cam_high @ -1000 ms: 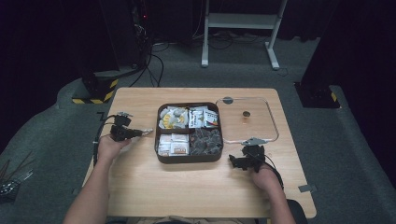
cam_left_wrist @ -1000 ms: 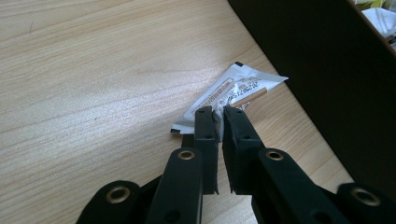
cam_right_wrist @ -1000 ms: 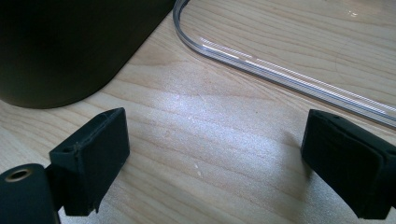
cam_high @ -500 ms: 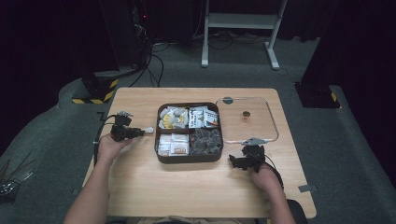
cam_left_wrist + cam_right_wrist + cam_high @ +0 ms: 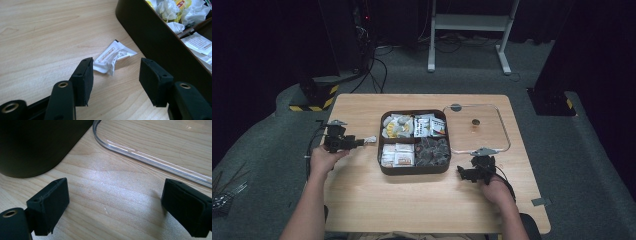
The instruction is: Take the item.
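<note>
Packet [image 5: 113,58] (crumpled) beside tray [image 5: 150,37]

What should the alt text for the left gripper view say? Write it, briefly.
A crumpled white packet lies on the wooden table, just ahead of the open left claw and touching neither jaw. The dark tray stands to the right, holding more packets.

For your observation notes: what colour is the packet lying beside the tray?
White with small print, clearest in the left gripper view: packet.

wooden table [image 5: 422,205] | on it: brown tray [image 5: 414,170]; clear lid [image 5: 504,135]; white sachet [image 5: 112,58]
</note>
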